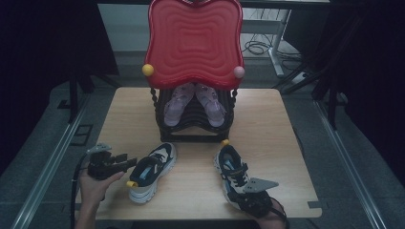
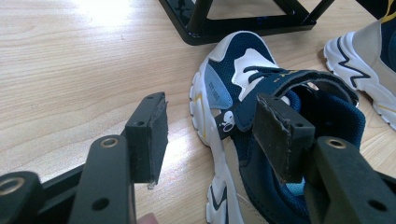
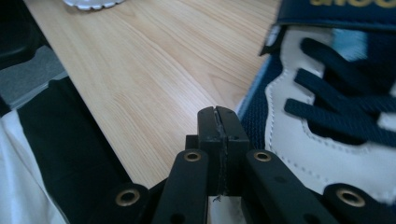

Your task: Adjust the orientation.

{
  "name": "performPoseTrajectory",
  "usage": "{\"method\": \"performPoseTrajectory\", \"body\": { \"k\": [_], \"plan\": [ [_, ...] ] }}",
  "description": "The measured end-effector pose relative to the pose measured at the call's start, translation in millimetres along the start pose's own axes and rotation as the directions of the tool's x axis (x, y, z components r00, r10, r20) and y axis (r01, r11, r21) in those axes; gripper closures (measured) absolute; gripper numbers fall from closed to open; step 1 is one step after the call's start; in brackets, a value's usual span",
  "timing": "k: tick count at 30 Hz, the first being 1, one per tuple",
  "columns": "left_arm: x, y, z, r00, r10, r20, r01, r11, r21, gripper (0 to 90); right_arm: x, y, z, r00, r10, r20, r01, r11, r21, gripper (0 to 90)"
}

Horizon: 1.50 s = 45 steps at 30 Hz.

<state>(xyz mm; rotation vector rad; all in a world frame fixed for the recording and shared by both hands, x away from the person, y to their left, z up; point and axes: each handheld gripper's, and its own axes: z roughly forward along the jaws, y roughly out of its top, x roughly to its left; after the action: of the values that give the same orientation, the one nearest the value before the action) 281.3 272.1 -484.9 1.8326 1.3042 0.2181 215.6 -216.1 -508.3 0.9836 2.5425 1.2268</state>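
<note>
My left fingers (image 2: 210,140) gape around the left sneaker's (image 1: 151,172) collar, my right fingers (image 3: 218,135) clench empty beside the right sneaker (image 1: 231,172); closing carelessly could tip the left sneaker.

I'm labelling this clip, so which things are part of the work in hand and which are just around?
In the job:
- left sneaker, at the open left gripper
- right sneaker, beside the shut right gripper
- black shoe rack

Just around:
- pink shoes on the rack
- red tray top
- table
</note>
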Motion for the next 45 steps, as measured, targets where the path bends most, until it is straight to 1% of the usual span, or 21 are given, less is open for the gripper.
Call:
{"method": "performPoseTrajectory", "body": {
  "k": [11,21,25,27,31,37,45],
  "plan": [
    [0.2,-0.2,0.4,1.0000,0.002,-0.002,-0.002,1.0000,0.004,45.0,-19.8,-12.0,-19.1,0.9972,0.059,0.047,-0.058,0.998,-0.012,89.4],
    [0.2,-0.3,0.9,1.0000,0.003,-0.003,-0.003,1.0000,0.008,45.0,-35.7,-17.7,-28.1,0.9929,0.093,0.074,-0.093,0.996,-0.008,89.4],
    [0.3,-0.3,1.0,1.0000,0.003,-0.003,-0.003,1.0000,0.008,45.0,-42.2,-20.7,-31.0,0.9896,0.112,0.091,-0.111,0.994,-0.009,89.5],
    [0.3,-0.2,1.1,1.0000,0.003,-0.002,-0.003,1.0000,0.008,45.0,-45.2,-22.1,-31.8,0.9875,0.116,0.107,-0.116,0.993,-0.008,89.4],
    [0.2,-0.3,1.2,1.0000,0.003,-0.003,-0.003,1.0000,0.008,45.0,-52.7,-24.3,-34.0,0.9832,0.137,0.120,-0.137,0.991,-0.012,89.4],
    [-0.2,-0.4,1.2,1.0000,0.003,-0.006,-0.003,1.0000,0.008,45.1,-64.9,-27.3,-38.4,0.9744,0.163,0.154,-0.161,0.987,-0.024,89.4],
    [-0.6,-0.6,0.7,1.0000,0.004,-0.008,-0.004,1.0000,0.006,45.1,-79.5,-25.1,-38.0,0.9678,0.187,0.169,-0.183,0.982,-0.035,89.4]
  ]
}}
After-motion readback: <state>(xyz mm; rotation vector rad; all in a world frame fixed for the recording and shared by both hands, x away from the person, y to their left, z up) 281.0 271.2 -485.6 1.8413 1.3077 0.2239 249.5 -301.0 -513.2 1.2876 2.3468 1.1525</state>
